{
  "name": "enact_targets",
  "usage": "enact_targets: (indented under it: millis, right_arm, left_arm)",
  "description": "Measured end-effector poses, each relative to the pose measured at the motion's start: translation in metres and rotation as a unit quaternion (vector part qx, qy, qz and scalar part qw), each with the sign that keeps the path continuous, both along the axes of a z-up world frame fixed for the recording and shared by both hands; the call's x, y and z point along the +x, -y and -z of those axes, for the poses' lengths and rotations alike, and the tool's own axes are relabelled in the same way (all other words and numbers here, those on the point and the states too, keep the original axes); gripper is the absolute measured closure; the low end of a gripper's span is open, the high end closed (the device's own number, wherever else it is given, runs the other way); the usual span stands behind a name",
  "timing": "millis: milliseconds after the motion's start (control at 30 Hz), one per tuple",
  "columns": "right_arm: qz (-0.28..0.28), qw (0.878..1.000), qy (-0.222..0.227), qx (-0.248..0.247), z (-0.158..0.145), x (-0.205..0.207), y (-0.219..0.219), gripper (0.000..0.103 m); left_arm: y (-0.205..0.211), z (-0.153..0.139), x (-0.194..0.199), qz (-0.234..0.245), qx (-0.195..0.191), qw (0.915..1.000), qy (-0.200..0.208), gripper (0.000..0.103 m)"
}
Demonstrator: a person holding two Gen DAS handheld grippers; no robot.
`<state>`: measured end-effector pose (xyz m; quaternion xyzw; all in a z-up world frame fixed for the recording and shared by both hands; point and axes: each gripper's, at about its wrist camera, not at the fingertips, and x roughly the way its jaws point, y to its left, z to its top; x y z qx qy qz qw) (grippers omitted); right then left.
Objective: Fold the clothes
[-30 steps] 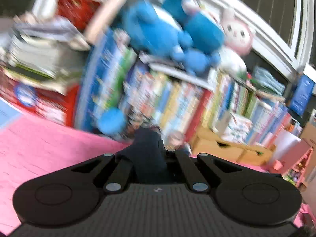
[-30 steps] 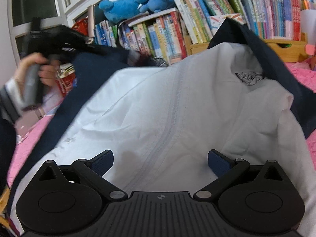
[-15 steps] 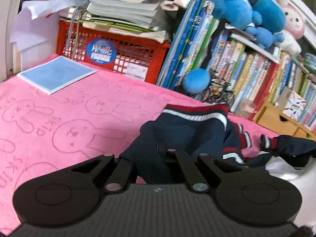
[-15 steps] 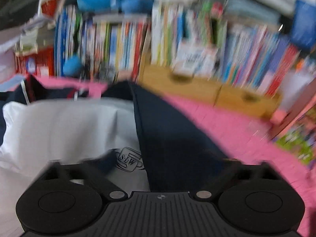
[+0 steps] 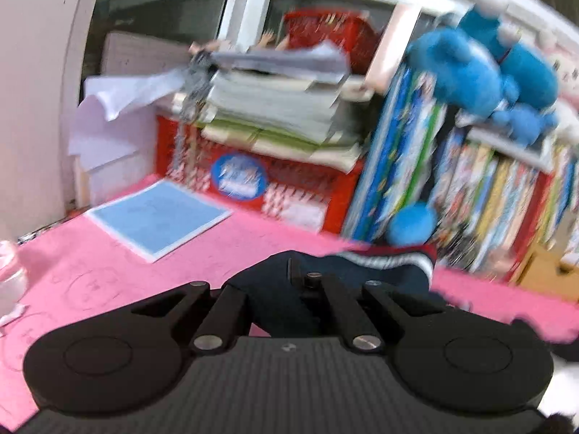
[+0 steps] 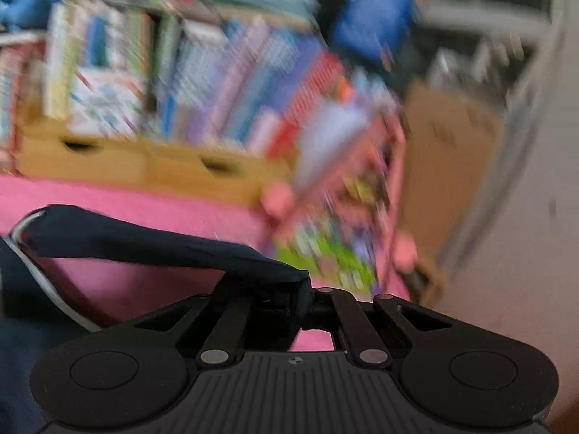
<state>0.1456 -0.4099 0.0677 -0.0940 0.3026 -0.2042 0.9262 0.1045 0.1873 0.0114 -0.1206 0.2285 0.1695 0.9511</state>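
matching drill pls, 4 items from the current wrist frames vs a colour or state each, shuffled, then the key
Things:
1. left tool
2. blue sheet
3. red crate
4. right tool

States:
A. lies flat on the pink blanket
B. shut on the navy garment's striped-hem end
C. carries a stack of papers
D. shut on a navy fold stretched over the blanket

Pairs: 1-B, 2-A, 3-C, 4-D
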Motion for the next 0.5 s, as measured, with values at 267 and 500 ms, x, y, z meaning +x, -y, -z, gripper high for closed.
enact_targets:
  millis: [267, 500]
  right_arm:
    - [-0.074, 0.996, 0.005, 0.054, 0.010, -0.055, 0.005, 0.027]
    - [-0.209, 0.962, 0.064, 0.164, 0.010, -0.154, -0.027, 0.021]
  left_arm:
    - [-0.001, 0.017, -0.044, 0.051, -0.068, 0.9946, -0.060, 0.071]
    - [0.019, -0.009, -0.128, 0.084, -0.024, 0.9959, -0.025, 0.067]
